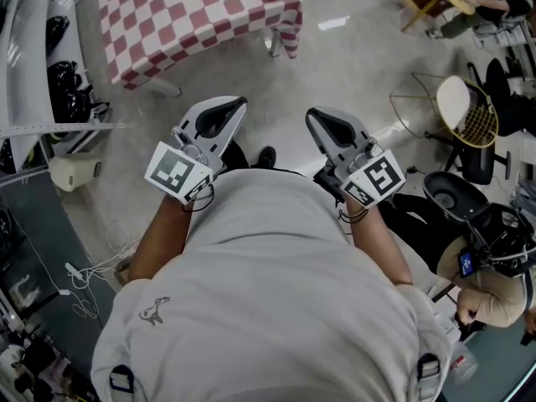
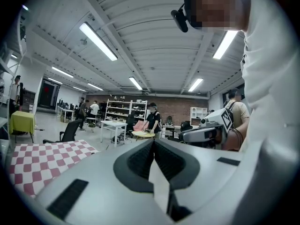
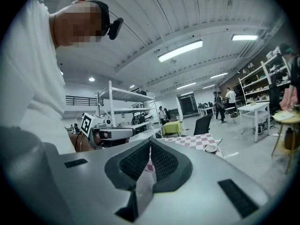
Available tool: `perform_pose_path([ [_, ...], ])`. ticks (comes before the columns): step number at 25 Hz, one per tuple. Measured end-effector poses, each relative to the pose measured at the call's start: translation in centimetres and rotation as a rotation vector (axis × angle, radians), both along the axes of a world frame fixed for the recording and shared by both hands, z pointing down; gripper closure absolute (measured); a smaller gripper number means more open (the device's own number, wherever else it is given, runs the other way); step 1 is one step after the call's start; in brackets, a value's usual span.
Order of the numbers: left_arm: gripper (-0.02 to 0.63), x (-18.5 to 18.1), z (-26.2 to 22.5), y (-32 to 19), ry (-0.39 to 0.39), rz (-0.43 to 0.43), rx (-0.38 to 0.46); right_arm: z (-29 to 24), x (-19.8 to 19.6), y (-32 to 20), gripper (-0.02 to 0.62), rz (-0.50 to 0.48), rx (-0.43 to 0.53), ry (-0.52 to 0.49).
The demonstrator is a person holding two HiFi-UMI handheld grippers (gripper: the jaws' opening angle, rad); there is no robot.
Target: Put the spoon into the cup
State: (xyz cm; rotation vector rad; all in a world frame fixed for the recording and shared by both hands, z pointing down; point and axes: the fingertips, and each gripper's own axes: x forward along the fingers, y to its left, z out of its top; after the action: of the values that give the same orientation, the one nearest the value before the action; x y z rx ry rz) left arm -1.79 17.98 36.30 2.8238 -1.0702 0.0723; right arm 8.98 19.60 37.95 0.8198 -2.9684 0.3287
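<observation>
I have the left gripper (image 1: pixel 240 104) and the right gripper (image 1: pixel 312 114) carried level, side by side ahead of the torso. Both are well apart from the checked tabletop (image 1: pixel 184 23) across the bare floor. I judge they sit this way because the approach is not yet done and nothing needs holding. Each gripper view shows its 2 jaws pressed together with nothing between them, so both grippers are closed and empty.

The cup (image 3: pixel 211 148) stands near the tabletop's far edge, small in the right gripper view and just visible at the top of the head view. A thin handle, which I take for the spoon (image 3: pixel 218 143), slants up and to the right from the cup's rim. Its long axis is tilted, neither flat nor upright. It is too small for me to tell whether its bowl rests inside the cup or on the cloth just beside it. I judge the jaws must open before any pick.
</observation>
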Motion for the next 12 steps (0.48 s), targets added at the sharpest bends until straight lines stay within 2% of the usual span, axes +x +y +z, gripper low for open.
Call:
perform_pose_path([
  [12,0.592,0.17,0.18,0.14,0.004,-0.016,-0.001,-0.06,0.68,-0.53,0.56,-0.002,0.0,-0.009],
])
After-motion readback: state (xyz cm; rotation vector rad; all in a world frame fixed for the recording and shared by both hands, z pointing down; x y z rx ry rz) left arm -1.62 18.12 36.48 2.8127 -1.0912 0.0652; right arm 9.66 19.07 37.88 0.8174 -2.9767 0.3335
